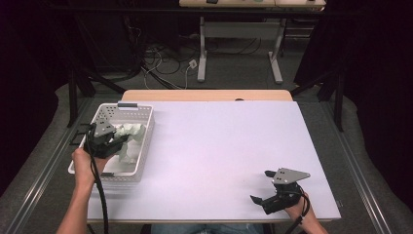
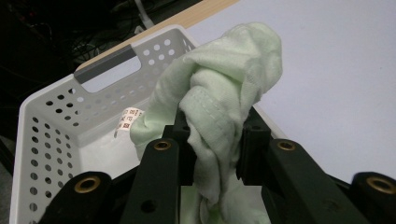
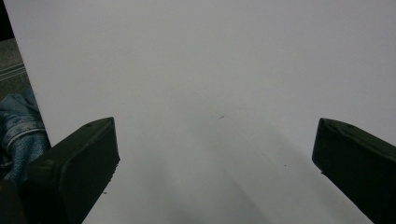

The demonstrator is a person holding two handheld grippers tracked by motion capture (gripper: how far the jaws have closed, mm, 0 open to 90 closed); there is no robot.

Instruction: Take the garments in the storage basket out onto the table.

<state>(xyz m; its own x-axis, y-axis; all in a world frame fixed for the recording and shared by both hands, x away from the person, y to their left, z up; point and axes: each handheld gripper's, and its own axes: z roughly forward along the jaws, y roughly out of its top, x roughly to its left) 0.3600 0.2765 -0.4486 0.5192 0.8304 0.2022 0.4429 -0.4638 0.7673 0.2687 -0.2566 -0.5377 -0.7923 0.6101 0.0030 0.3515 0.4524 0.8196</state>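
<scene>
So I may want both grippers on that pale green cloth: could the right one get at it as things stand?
Probably yes: the right gripper is open, with bare table between it and the cloth, which the left gripper holds above the basket.

The lower end of the bunched pale green cloth (image 2: 219, 107) is cut off by the left gripper view's bottom edge. Its small white printed label (image 2: 128, 119) is too small to read. The perforated white plastic basket (image 2: 51, 135) runs off the left edge.

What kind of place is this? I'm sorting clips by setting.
Probably a lab or recording studio, not a home: a bare white table ringed by dark curtains, loose cables on the floor, and a person's left gripper holding a pale green cloth over a white basket.
</scene>
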